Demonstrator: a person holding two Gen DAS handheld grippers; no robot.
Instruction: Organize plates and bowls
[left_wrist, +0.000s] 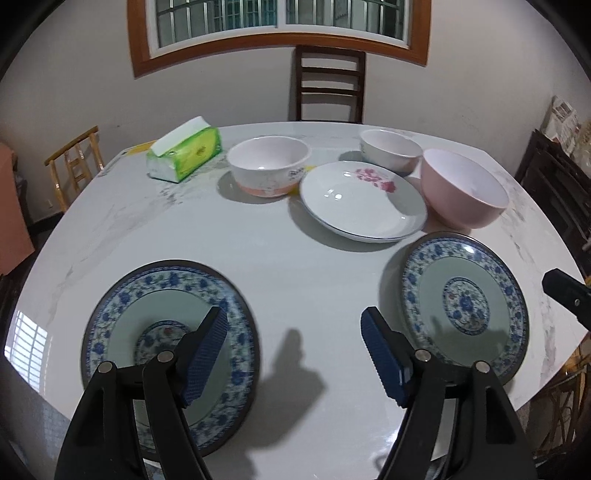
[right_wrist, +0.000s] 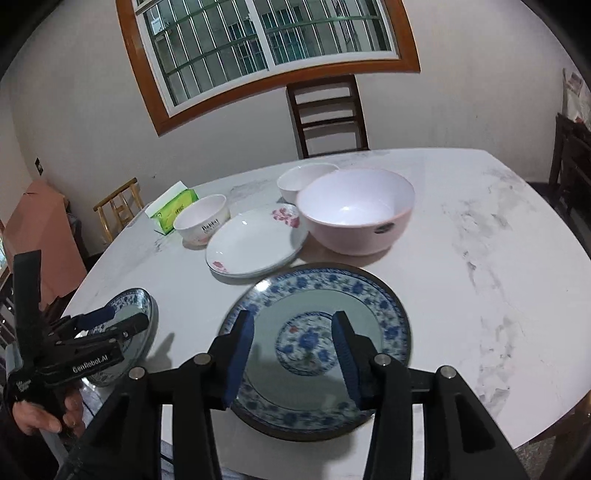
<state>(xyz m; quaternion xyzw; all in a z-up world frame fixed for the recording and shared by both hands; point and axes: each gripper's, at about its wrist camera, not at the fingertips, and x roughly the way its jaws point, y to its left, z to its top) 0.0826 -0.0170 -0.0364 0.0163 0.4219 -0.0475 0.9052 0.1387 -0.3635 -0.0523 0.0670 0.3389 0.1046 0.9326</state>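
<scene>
The right hand-held gripper hung spread and empty over the round blue-flowered china plate near the white marble bench edge — a clumsy pinch could have knocked it off.

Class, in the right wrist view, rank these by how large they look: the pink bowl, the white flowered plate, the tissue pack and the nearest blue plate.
1. Nearest blue plate, though nearness inflates it.
2. Pink bowl and white flowered plate: too alike to rank.
3. Tissue pack.
</scene>
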